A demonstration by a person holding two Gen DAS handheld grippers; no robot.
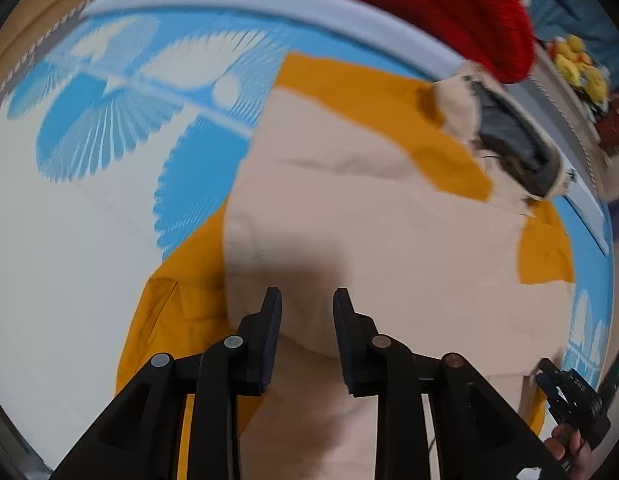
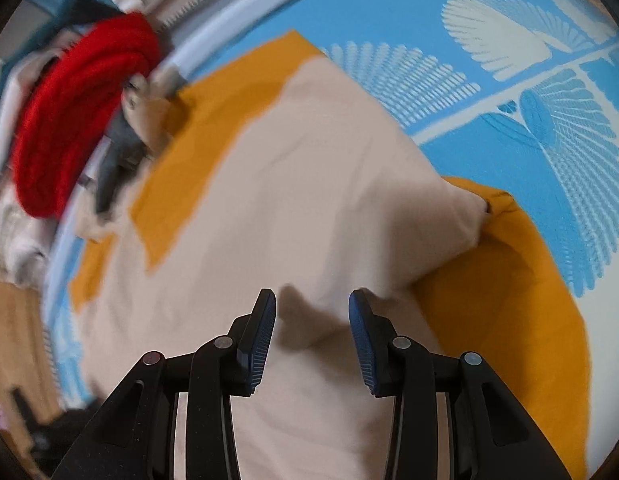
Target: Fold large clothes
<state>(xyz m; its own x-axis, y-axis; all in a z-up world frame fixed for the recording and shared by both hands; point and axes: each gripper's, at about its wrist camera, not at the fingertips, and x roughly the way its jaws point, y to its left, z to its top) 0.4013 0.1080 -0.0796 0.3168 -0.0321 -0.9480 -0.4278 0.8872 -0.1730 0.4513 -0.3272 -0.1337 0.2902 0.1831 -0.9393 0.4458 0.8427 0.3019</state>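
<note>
Both our left tongs (image 1: pixel 307 300) and right tongs (image 2: pixel 312 300) gape empty above the beige-and-mustard garment (image 1: pixel 369 220), partly folded, more folds left.

Home bedroom: patterned bedsheet (image 1: pixel 109 92), clothes pile (image 1: pixel 449 4).

Bright even light; motion blur throughout; fisheye bending edges; soft shadows

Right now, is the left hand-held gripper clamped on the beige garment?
No, the left hand-held gripper is open, its fingers apart above the beige garment.
</note>
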